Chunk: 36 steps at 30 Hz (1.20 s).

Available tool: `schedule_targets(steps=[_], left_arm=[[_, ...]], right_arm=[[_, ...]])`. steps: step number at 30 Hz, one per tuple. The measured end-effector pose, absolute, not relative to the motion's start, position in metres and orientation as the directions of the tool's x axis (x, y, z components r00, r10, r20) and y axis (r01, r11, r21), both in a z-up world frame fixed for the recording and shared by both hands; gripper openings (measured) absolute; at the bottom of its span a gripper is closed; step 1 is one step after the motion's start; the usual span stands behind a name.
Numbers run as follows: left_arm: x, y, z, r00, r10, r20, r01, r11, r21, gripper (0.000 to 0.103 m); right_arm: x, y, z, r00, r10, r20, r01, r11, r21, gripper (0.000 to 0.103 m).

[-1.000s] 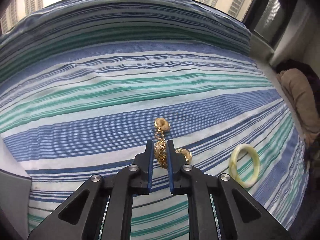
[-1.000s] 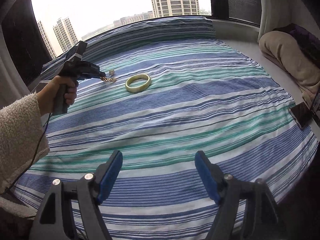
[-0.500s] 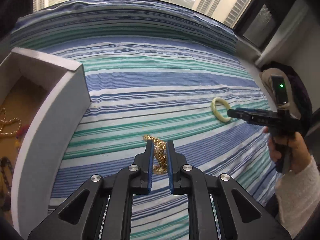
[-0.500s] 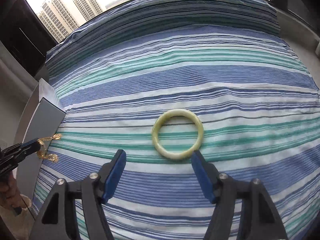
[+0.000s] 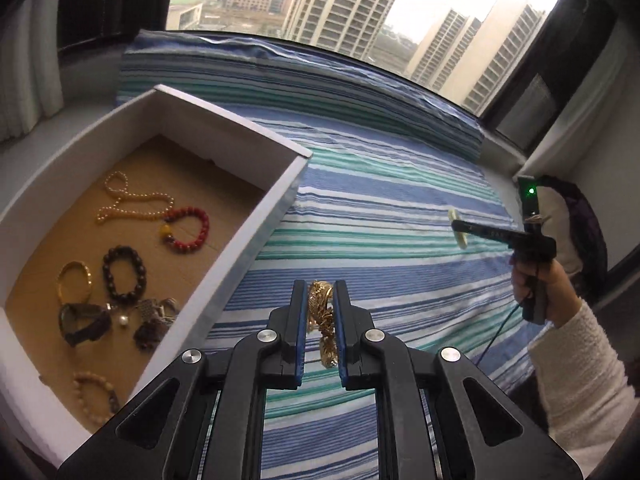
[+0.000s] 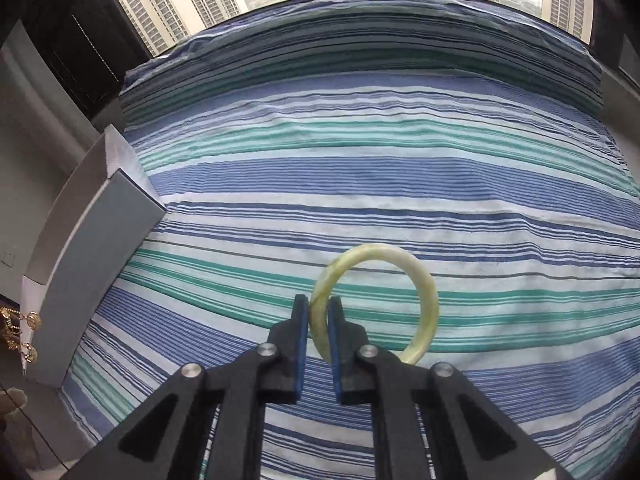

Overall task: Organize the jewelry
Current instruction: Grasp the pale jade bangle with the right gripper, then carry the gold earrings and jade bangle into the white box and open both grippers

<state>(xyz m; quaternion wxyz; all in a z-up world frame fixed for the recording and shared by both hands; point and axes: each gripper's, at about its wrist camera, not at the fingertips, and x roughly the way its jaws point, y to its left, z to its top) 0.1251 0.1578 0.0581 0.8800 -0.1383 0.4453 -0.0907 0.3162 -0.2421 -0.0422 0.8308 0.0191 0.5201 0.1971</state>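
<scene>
At ten o'clock of the left tool [image 5: 320,300], clamped on gold chain [image 5: 323,320], sits the box [image 5: 224,276]; right tool [image 6: 319,320] pinches the bangle [image 6: 424,300].

A blue, green and white striped sheet [image 5: 400,208] is covering the bed, with high-rise towers [image 5: 344,0] standing outside the window and a beige cushion [image 5: 560,216] lying at right.

- No legible text, label, brand or number in either wrist view.
- Faint pale marks along side of right gripper [image 5: 460,224], seen from left wrist view: too small and blurred to read.
- Green indicator light on same gripper: no characters.
</scene>
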Motion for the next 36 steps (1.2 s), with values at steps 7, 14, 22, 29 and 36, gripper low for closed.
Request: schedule_targets(steps=[7,14,22,29,36], left_arm=[[0.094,0.267,0.082,0.648,-0.038,-0.761,-0.210,0.951,-0.227,0.010],[0.081,0.346,0.041,0.556,0.126,-0.821,-0.405,0.904,-0.135,0.010],[0.089,0.390,-0.026,0.427,0.129,-0.895,-0.507,0.854,-0.119,0.011],[0.088,0.386,-0.044,0.394,0.133,-0.909,-0.520,0.848,-0.102,0.016],[0.072,0.344,0.002,0.452,0.305,-0.838,-0.538,0.843,0.017,0.092]], right_arm=[[0.290,-0.127,0.056,0.417,0.545,-0.727,-0.546,0.790,0.279,0.010],[0.262,0.038,0.092,0.288,0.667,-0.688,-0.766,0.591,0.252,0.010],[0.225,0.181,0.035,0.179,0.539,-0.823,-0.891,0.444,0.097,0.010],[0.226,0.214,-0.033,0.185,0.358,-0.915,-0.887,0.462,0.001,0.013],[0.232,0.188,0.006,0.214,0.452,-0.866,-0.845,0.530,0.068,0.060]])
